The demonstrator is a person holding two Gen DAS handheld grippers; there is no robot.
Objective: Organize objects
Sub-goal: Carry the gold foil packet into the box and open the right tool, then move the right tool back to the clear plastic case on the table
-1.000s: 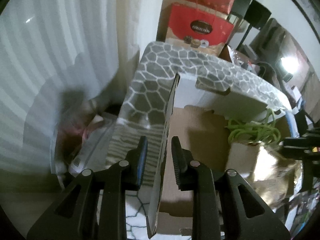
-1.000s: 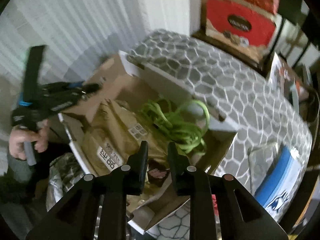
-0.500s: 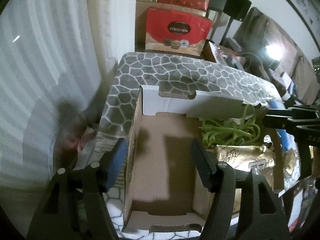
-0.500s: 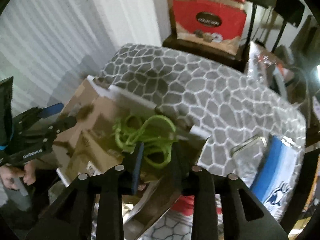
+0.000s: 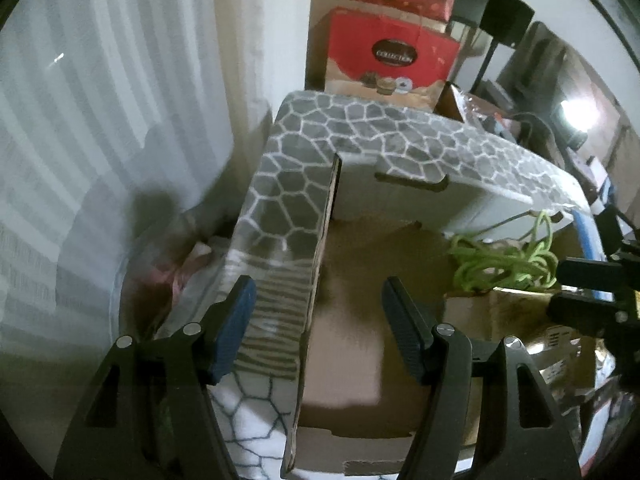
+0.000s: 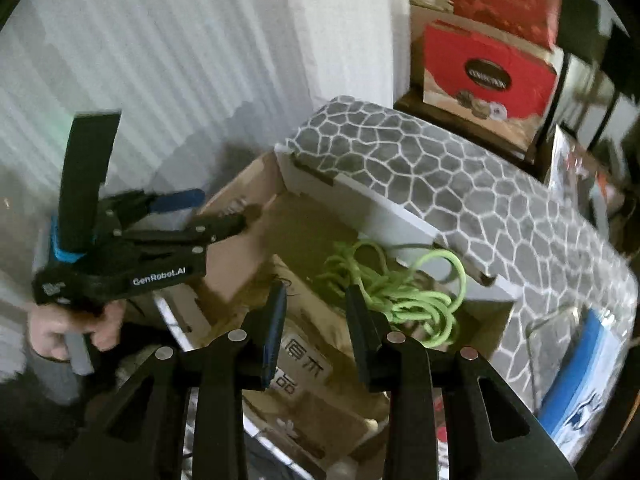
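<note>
An open cardboard box [image 5: 360, 344] [image 6: 256, 204] sits on a grey honeycomb-patterned surface [image 5: 360, 128] [image 6: 460, 184]. Inside lie a coiled green cord [image 5: 504, 260] [image 6: 404, 296] and brown paper packages [image 6: 316, 360] [image 5: 520, 320]. My left gripper [image 5: 316, 312] is open, its fingers either side of the box's left wall [image 5: 320, 264], not touching it. It also shows in the right wrist view [image 6: 236, 216]. My right gripper [image 6: 316, 320] is open and empty above the packages and cord; it appears at the right edge of the left wrist view [image 5: 592, 292].
A white corrugated wall [image 5: 100, 120] stands to the left. Red gift boxes [image 5: 392, 56] [image 6: 488, 76] are stacked behind the patterned surface. A blue and white item [image 6: 580, 376] and a clear bag [image 6: 548, 332] lie at right. Clutter [image 5: 176, 276] sits beside the box at left.
My left gripper opened from shut on the box wall and now straddles it. My right gripper opened wider and drew back over the packages.
</note>
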